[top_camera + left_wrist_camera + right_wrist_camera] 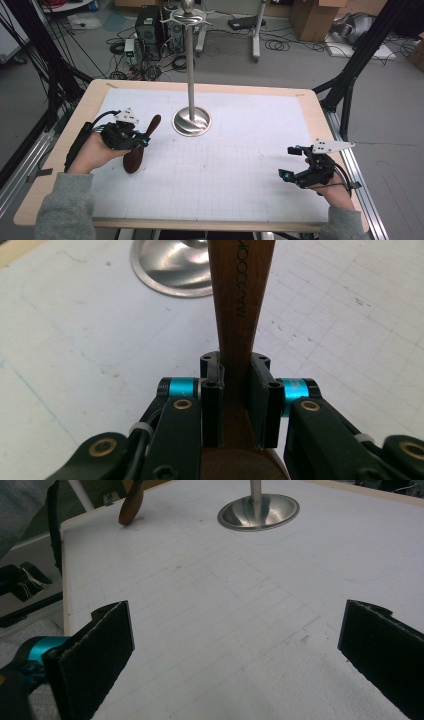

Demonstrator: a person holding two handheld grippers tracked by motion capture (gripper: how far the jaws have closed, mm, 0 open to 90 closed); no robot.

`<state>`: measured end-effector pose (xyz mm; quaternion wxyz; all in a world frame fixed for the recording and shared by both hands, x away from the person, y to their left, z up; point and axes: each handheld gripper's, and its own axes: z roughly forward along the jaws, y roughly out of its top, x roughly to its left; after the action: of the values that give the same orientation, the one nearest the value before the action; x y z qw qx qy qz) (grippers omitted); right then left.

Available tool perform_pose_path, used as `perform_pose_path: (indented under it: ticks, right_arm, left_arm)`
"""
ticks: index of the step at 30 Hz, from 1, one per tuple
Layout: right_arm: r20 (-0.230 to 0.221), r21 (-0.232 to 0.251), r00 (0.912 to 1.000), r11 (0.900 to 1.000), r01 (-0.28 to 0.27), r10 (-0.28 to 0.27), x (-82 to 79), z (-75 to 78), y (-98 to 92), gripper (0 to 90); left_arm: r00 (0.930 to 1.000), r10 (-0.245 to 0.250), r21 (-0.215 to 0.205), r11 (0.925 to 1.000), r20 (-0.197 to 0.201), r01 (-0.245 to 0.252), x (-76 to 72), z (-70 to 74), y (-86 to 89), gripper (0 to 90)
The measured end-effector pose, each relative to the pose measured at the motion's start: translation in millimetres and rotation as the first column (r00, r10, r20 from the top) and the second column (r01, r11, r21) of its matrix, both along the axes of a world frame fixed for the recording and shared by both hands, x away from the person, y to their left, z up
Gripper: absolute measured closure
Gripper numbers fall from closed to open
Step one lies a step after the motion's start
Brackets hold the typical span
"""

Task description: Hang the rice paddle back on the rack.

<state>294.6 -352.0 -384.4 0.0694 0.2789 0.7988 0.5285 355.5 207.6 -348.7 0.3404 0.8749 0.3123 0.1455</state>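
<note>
A dark wooden spoon (141, 145) is lifted off the white mat at the left, handle toward the stand, bowl toward the person. My left gripper (142, 138) is shut on its handle; in the left gripper view the pads (212, 405) press both sides of the brown handle (241, 300). A steel stand (191, 120) with a round base and a tall pole with hooks on top rises at the table's middle back. My right gripper (291, 162) rests at the right edge, open, with nothing between its pads (97, 650). The spoon's bowl (131, 507) shows far off in the right gripper view.
The white gridded mat (225, 165) covers most of the wooden table (60, 165). The stand's shiny base (172, 265) lies just ahead of the left gripper. Computers, cables and boxes sit on the floor beyond the table's far edge.
</note>
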Motion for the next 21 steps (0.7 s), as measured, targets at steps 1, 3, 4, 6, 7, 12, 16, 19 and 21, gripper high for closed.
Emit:
perform_pose_path:
  ticks: [1, 3, 4, 6, 7, 12, 16, 19, 21]
  right_arm:
    - [-0.001, 0.001, 1.0000, 1.000, -0.002, 0.002, 0.2, -0.2, 0.4, 0.0]
    - [-0.001, -0.005, 1.0000, 1.000, -0.002, 0.002, 0.4, -0.5, 1.0, 0.0]
    - [-0.004, -0.005, 1.0000, 1.000, -0.003, 0.003, 0.3, -0.6, 1.4, 0.0]
    - [-0.004, -0.006, 1.0000, 1.000, -0.003, 0.003, 0.5, -0.8, 1.9, 0.0]
    - [-0.004, -0.007, 1.0000, 1.000, -0.003, 0.002, 0.6, -0.8, 2.0, 0.0]
    - [-0.003, -0.009, 1.0000, 1.000, -0.002, 0.002, 0.7, -0.9, 1.9, 0.0]
    - [0.003, -0.010, 1.0000, 1.000, -0.001, 0.001, 0.9, -1.0, 2.0, 0.0]
    - [-0.003, -0.008, 1.0000, 1.000, -0.002, 0.002, -0.3, -0.4, 2.2, 0.0]
    - [-0.002, -0.007, 1.0000, 1.000, -0.003, 0.003, -0.3, -0.3, 2.0, 0.0]
  left_arm:
    - [1.0000, 0.006, 0.004, 1.0000, 0.006, -0.006, 0.0, 1.2, -0.3, 77.4]
    - [0.9999, 0.004, -0.003, 1.0000, 0.015, -0.004, 0.3, 4.3, -0.5, 77.4]
    - [0.9998, 0.006, -0.010, 0.9999, 0.018, -0.006, 0.1, 5.3, -0.5, 77.4]
    - [0.9994, 0.007, -0.021, 0.9998, 0.035, -0.006, 0.6, 9.0, 0.7, 77.5]
    - [0.9992, 0.006, -0.026, 0.9997, 0.041, -0.005, 0.9, 10.4, 1.5, 77.5]
    - [0.9991, 0.013, -0.057, 0.9983, 0.041, -0.011, 1.6, 15.9, 4.8, 77.5]
    - [0.9987, 0.018, -0.070, 0.9974, 0.048, -0.015, 1.6, 20.1, 5.4, 77.6]
    - [0.9990, 0.015, -0.080, 0.9967, 0.043, -0.012, 3.4, 21.6, 5.8, 77.6]
    - [0.9990, 0.017, -0.085, 0.9963, 0.042, -0.013, 4.8, 22.2, 5.6, 77.6]
